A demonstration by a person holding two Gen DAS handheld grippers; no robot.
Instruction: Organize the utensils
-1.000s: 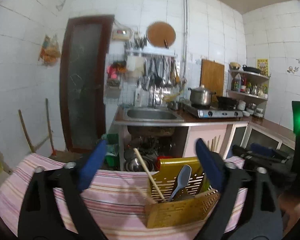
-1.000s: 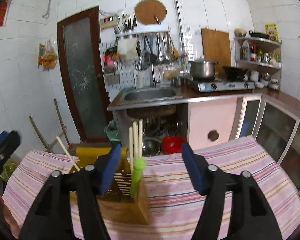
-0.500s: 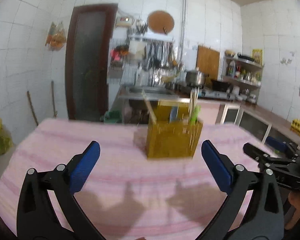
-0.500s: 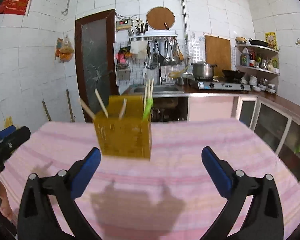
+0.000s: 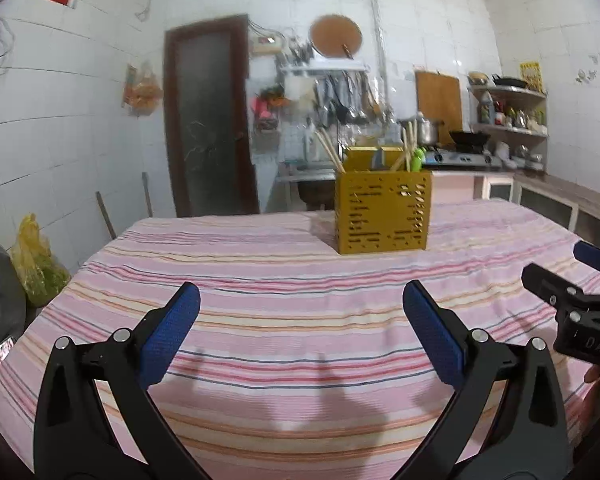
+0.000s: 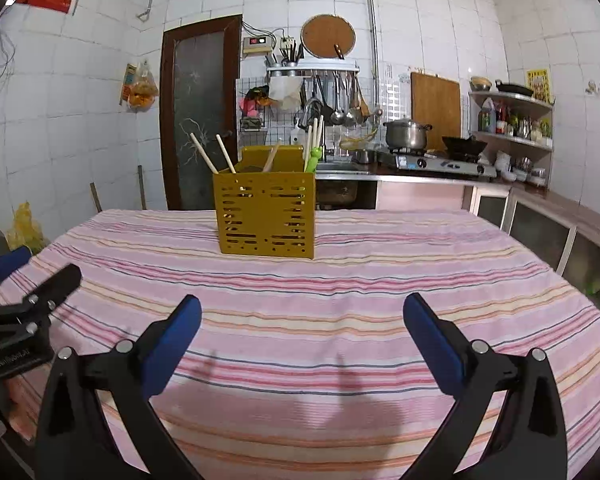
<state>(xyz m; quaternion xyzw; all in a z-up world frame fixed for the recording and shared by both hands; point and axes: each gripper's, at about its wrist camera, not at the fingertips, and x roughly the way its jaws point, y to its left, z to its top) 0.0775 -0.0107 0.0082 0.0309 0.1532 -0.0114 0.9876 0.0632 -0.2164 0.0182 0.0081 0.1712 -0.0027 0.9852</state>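
A yellow perforated utensil holder [image 5: 383, 211] stands upright on the striped tablecloth [image 5: 260, 280], far ahead of both grippers; it also shows in the right wrist view [image 6: 266, 214]. Wooden chopsticks [image 6: 204, 153], a grey spoon [image 5: 377, 159] and a green utensil [image 6: 314, 157] stick out of it. My left gripper [image 5: 300, 322] is open and empty, low over the near table. My right gripper [image 6: 301, 334] is open and empty too, beside it. Each gripper shows at the edge of the other's view.
The table's edges fall away left and right. Behind it are a sink counter [image 6: 340, 174], a gas stove with a pot [image 6: 406, 136], shelves [image 6: 512, 120] and a dark door [image 6: 198, 112]. A yellow bag [image 5: 36, 264] sits on the floor at left.
Both grippers have pulled back from close above the holder to the near side of the table. The holder now stands far ahead. Both stay open.
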